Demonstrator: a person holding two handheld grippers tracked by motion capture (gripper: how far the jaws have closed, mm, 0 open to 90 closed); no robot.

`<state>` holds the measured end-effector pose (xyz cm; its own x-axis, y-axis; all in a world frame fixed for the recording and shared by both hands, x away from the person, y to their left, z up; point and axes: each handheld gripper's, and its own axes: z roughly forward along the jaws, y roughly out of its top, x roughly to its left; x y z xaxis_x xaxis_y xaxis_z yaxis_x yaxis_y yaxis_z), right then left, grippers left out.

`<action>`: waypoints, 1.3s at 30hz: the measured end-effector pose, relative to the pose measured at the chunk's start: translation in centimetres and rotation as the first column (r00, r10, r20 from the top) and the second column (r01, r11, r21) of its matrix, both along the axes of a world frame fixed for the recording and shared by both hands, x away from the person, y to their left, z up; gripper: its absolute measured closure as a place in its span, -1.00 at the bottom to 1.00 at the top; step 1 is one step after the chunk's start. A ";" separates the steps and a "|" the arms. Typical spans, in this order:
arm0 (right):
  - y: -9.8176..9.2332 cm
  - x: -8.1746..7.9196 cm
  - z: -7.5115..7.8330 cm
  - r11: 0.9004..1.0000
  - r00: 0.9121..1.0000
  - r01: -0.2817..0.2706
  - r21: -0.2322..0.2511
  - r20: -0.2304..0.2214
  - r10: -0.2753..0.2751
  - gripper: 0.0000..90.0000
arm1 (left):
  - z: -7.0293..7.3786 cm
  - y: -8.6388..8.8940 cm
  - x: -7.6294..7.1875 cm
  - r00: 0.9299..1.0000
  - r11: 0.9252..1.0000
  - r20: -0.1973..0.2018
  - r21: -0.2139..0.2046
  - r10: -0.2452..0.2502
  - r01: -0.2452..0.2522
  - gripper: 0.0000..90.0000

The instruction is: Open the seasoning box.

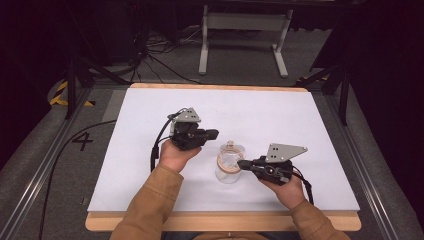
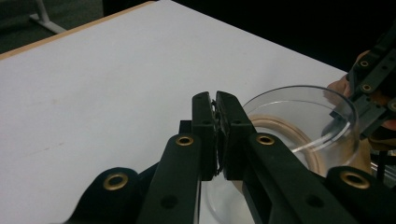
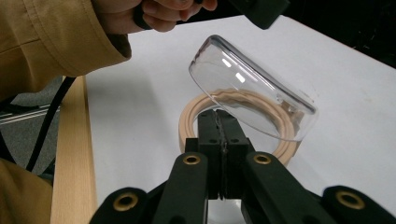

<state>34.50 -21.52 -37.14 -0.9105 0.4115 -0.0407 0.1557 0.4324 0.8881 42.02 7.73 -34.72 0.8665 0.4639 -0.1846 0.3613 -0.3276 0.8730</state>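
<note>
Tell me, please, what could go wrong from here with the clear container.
1. The right tongs seem to pinch only the rim of the clear container, which looks tilted; it could slip free or tip over.
2. The beige ring lies right at it and might get dragged or knocked aside.
3. The shut left tongs are close and could bump the container.

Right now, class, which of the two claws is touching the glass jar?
The right claw: its tip meets the rim of the glass jar. The left claw is shut on nothing, held apart on the jar's other side.
</note>
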 end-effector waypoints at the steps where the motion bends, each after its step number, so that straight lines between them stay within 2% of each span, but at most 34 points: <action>1: 0.0 0.1 0.1 1.000 1.000 -0.002 0.007 0.004 0.002 1.00 | 0.1 0.3 -0.1 1.000 1.000 -0.008 -0.002 0.009 -0.009 0.92; 8: 0.1 0.8 0.7 0.999 1.000 -0.002 0.039 0.018 0.001 1.00 | 0.1 2.7 -0.5 0.998 0.999 -0.027 -0.009 0.053 -0.053 0.90; 10: 0.1 1.0 0.7 0.999 1.000 0.000 0.041 0.022 -0.001 1.00 | 0.0 3.2 -0.7 0.997 0.997 -0.027 -0.024 0.069 -0.069 0.90; 15: 0.2 1.6 0.9 0.999 1.000 0.003 0.051 0.024 -0.004 1.00 | -0.2 4.4 -1.2 0.995 0.996 -0.036 -0.006 0.094 -0.094 0.89; 21: 0.3 2.4 1.1 0.998 0.999 0.010 0.067 0.031 -0.012 1.00 | -0.4 5.7 -1.8 0.991 0.992 -0.047 -0.016 0.125 -0.126 0.87; 24: 0.2 2.9 1.1 0.997 0.999 0.024 0.074 0.035 -0.026 1.00 | -0.5 6.4 -2.2 0.988 0.989 -0.054 -0.009 0.144 -0.145 0.87; 30: 0.2 3.8 0.9 0.992 0.997 0.065 0.106 0.041 -0.070 1.00 | -0.7 7.4 -2.7 0.984 0.985 -0.066 -0.023 0.167 -0.169 0.87; 39: -0.2 5.4 0.2 0.982 0.990 0.138 0.126 -0.001 -0.139 1.00 | -0.8 8.3 -3.2 0.979 0.981 -0.073 -0.019 0.192 -0.193 0.86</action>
<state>39.86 -21.68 -36.94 -0.8444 0.5356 0.0126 0.1992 0.2920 0.9354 38.78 16.07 -35.55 0.7458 0.6149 -0.2562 0.4763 -0.2232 0.8505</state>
